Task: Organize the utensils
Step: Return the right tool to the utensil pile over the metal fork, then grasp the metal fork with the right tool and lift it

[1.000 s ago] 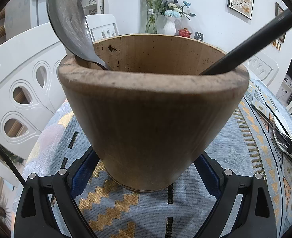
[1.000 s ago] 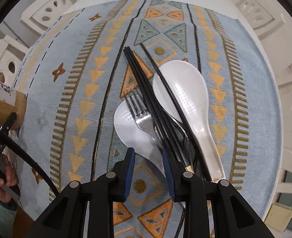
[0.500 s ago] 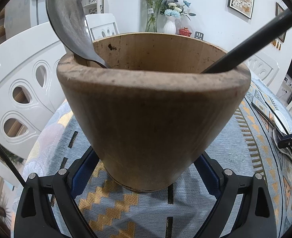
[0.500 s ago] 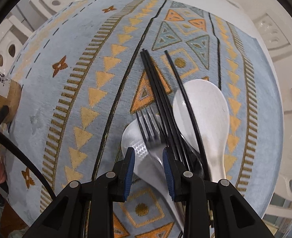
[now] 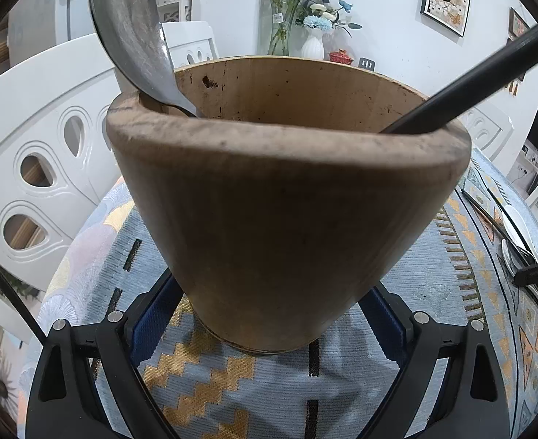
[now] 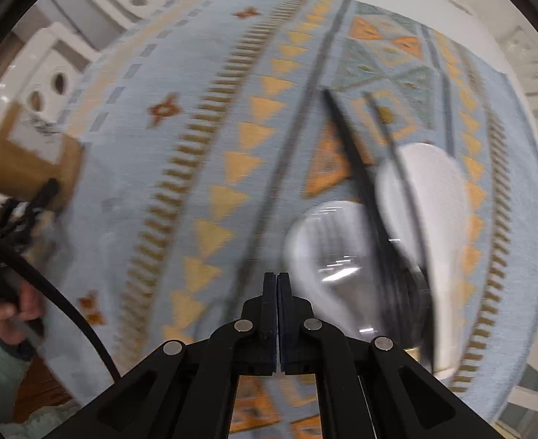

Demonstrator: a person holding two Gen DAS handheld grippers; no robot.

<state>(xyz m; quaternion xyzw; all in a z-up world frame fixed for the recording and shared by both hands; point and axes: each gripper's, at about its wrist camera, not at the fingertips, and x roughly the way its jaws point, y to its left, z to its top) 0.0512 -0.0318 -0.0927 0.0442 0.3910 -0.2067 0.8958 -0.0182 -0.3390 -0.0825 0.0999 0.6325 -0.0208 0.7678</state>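
My left gripper (image 5: 269,292) is shut on the base of a wooden utensil holder (image 5: 283,205), its blue pads (image 5: 151,314) against both sides. A metal spoon (image 5: 130,25) and a black handle (image 5: 470,84) lean inside the holder. My right gripper (image 6: 277,281) points down over the cloth; its jaws have just been closing and now stand shut with nothing between them. Just right of its tips lie a fork (image 6: 342,256) on a small white spoon (image 6: 309,237), black chopsticks (image 6: 356,175) and a larger white spoon (image 6: 433,201), all blurred.
A blue cloth with orange triangles (image 6: 203,146) covers the round table. White chairs (image 5: 31,168) ring it. The holder (image 6: 23,161) shows at the left of the right wrist view, above a hand (image 6: 16,303). A flower vase (image 5: 312,44) stands behind.
The right gripper's jaws went from a small gap to fully shut. Its view slid so the utensils now lie to the right, with motion blur. The left gripper and holder stayed put.
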